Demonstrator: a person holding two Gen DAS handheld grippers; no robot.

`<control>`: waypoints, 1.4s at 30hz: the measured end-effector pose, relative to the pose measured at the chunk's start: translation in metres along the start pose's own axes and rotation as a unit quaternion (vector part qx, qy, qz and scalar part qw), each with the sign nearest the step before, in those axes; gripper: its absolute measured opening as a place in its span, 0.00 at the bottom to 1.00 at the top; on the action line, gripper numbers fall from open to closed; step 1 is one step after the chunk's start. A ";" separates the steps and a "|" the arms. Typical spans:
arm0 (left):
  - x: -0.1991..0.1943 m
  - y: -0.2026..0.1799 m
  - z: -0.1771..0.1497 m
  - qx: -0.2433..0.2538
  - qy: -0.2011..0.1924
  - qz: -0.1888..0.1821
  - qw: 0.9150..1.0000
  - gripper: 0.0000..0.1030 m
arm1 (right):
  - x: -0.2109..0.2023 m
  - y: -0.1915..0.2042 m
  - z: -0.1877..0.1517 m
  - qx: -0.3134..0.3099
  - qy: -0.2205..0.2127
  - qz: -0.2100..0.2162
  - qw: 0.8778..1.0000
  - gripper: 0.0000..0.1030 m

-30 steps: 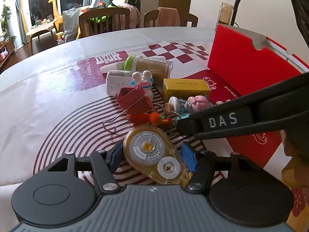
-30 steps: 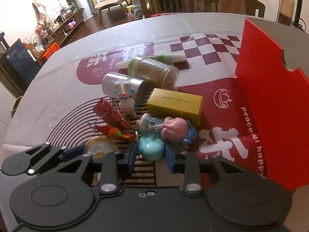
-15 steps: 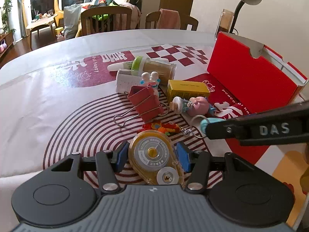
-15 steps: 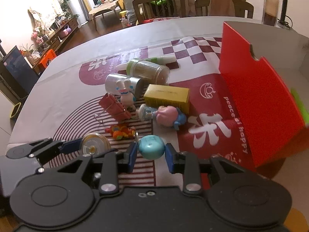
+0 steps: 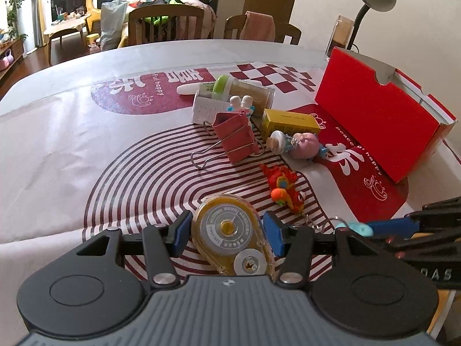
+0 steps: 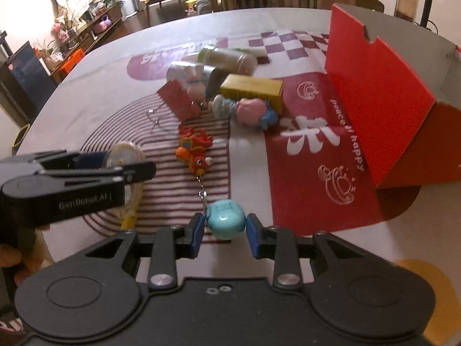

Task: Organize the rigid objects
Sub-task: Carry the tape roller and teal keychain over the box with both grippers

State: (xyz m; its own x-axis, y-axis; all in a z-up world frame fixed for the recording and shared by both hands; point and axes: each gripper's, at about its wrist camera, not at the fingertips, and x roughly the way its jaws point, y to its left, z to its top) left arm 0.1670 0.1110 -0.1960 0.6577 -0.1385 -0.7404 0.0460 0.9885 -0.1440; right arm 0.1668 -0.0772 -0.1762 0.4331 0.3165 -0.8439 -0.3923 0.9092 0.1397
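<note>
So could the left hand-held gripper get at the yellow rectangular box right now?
Probably not: the left hand-held gripper already holds a yellow tape dispenser, and the red binder clip lies partly before the yellow rectangular box.

We saw a yellow, see-through teardrop-shaped correction tape dispenser (image 5: pixel 232 232) lying flat between blue pads, and a glossy turquoise rounded charm (image 6: pixel 226 219) on a small chain linked to an orange and red fish-like rubber keychain figure (image 6: pixel 194 151). Farther back lay a red metal binder clip (image 5: pixel 235 137), a pink-headed doll figure (image 5: pixel 299 144) on its side, a yellow rectangular carton (image 5: pixel 289 121), a white rabbit figurine (image 6: pixel 196 85), and a green-capped clear jar (image 5: pixel 245 90) on its side. To the right stood an open red cardboard box (image 5: pixel 380 121).
</note>
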 end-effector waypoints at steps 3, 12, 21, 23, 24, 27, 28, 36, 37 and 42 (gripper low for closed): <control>0.000 0.001 -0.001 0.002 0.002 -0.001 1.000 0.52 | 0.001 0.001 -0.006 -0.012 0.007 0.006 1.000 0.36; 0.000 0.000 -0.003 0.003 0.005 0.000 1.000 0.52 | 0.000 0.002 -0.015 -0.065 0.008 -0.021 0.998 0.43; -0.001 -0.002 -0.006 0.006 0.008 0.004 1.000 0.52 | 0.010 0.013 -0.009 -0.092 -0.005 -0.025 0.995 0.34; -0.001 -0.002 -0.006 0.005 0.009 0.004 1.000 0.52 | 0.009 0.014 -0.009 -0.095 -0.008 -0.024 0.995 0.29; -0.002 -0.003 -0.006 0.004 0.010 0.003 1.000 0.52 | 0.009 0.014 -0.009 -0.095 -0.007 -0.021 0.995 0.29; -0.004 -0.003 -0.006 -0.001 0.011 -0.002 1.000 0.52 | 0.002 0.012 -0.010 -0.089 -0.012 -0.022 0.996 0.29; -0.006 -0.003 -0.006 -0.002 0.010 -0.003 1.000 0.52 | -0.002 0.010 -0.010 -0.084 -0.013 -0.021 0.996 0.29; -0.028 -0.008 0.010 -0.028 -0.001 -0.038 0.999 0.52 | -0.049 -0.008 -0.002 -0.046 -0.035 -0.015 0.998 0.29; -0.031 -0.010 0.014 -0.031 -0.001 -0.044 0.999 0.52 | -0.056 -0.011 0.000 -0.042 -0.039 -0.015 0.998 0.29; -0.046 -0.024 0.038 -0.036 -0.001 -0.061 0.997 0.52 | -0.089 -0.024 0.015 -0.049 -0.063 -0.014 0.997 0.29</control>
State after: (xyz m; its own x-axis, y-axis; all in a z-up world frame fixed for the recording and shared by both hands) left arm 0.1643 0.0958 -0.1333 0.6524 -0.2573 -0.7129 0.0716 0.9573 -0.2801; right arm 0.1497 -0.1226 -0.0968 0.5417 0.3287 -0.7736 -0.4532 0.8894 0.0605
